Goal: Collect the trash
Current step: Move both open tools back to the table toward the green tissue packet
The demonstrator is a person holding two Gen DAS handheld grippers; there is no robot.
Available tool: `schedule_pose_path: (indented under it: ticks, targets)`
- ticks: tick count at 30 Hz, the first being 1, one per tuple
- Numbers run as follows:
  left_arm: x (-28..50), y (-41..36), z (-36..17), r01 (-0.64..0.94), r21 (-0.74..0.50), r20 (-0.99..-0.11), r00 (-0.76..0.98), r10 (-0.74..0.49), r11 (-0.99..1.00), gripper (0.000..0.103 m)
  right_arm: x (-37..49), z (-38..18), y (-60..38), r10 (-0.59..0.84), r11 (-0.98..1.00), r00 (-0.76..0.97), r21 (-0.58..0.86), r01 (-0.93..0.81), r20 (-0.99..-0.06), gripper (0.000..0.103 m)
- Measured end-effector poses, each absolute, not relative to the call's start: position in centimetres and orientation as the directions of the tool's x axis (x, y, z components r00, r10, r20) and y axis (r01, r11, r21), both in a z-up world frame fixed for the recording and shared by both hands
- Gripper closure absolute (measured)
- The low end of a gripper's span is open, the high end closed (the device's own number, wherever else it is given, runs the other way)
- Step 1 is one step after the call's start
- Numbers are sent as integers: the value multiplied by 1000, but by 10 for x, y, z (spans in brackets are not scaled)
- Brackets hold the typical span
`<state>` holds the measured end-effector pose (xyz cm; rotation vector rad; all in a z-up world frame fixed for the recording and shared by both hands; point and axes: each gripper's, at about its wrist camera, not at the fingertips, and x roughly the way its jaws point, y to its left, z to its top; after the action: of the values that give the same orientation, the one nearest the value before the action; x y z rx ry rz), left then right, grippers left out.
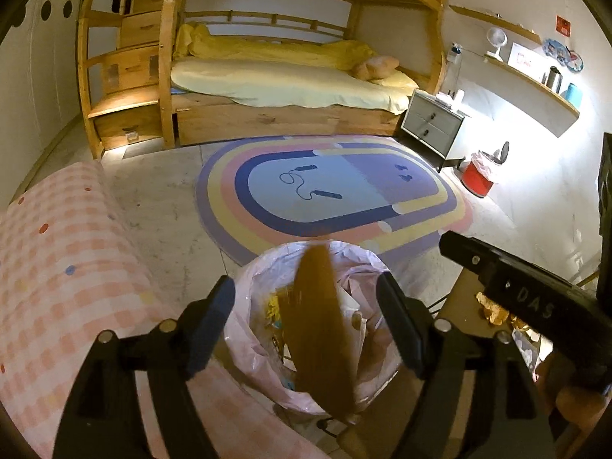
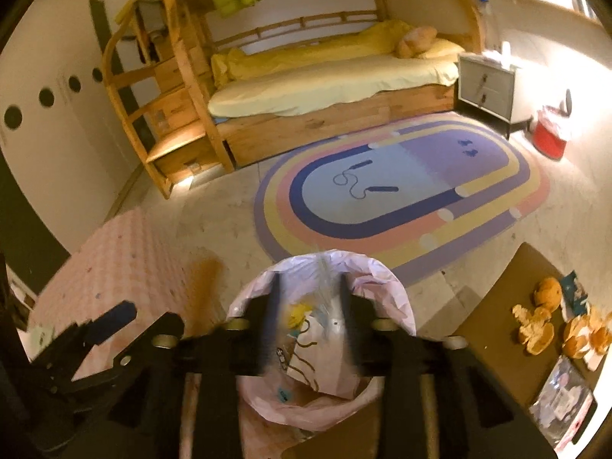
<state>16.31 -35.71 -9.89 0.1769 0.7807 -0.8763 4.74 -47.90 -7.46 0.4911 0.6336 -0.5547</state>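
One trash bin [image 1: 267, 348] lined with a pale pink bag stands on the floor, and it serves as landmark here. Two grippers hang over it. Left gripper [image 1: 306, 329]: jaws apart, a brown cardboard-like piece [image 1: 321, 329] blurred between them above the bin's mouth, touching neither pad as far as can be seen. Right gripper [image 2: 310, 317]: jaws partly apart, a clear plastic scrap [image 2: 325, 290] between them; whether the pads still press it cannot be told through the blur. Inside the bin: yellow and white wrappers, count unclear. Right of the bin, one brown table [image 2: 497, 306] carries orange peel [image 2: 535, 329] in several pieces, near one whole-looking orange fruit [image 2: 549, 290] and some packets [image 2: 566, 390]. Left of the bin, one seat with a pink checked cover [image 1: 69, 267], just beside it. Beyond the bin: one oval rainbow rug [image 1: 332, 187] with one skipping rope [image 1: 306, 187] on it, then one wooden bunk bed [image 1: 267, 76]. Far right beyond the bin, one grey nightstand [image 1: 432, 122] and one red bin [image 1: 478, 176].
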Motion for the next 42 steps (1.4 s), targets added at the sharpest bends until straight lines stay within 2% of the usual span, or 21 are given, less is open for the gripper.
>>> schedule_pose_path:
  ticks: [12, 18, 23, 30, 35, 37, 42]
  targets:
    - [168, -280, -68, 625, -147, -647, 525, -553, 767, 29, 50, -45, -440, -300, 810, 772, 278, 516, -561, 63]
    - [166, -231, -52, 561, -125, -630, 592, -502, 818, 29, 73, -30, -390, -209, 882, 822, 261, 392, -530, 63]
    - [168, -180, -42, 476, -102, -627, 651, -428, 874, 24, 94, -19, -338, -116, 933, 855, 240, 268, -505, 63]
    - [175, -111, -39, 354, -90, -633, 701, -328, 931, 24, 118, -18, -272, 17, 976, 863, 195, 94, -505, 61]
    - [184, -67, -42, 276, -68, -646, 720, -253, 959, 24, 133, -24, -236, 81, 986, 837, 168, 14, -541, 61]
    - [188, -48, -44, 241, -67, -651, 725, -225, 968, 24, 141, -27, -222, 108, 987, 822, 161, -20, -560, 56]
    - [199, 2, -46, 125, -43, -659, 742, -122, 991, 24, 162, -33, -182, 168, 985, 781, 137, -107, -601, 54]
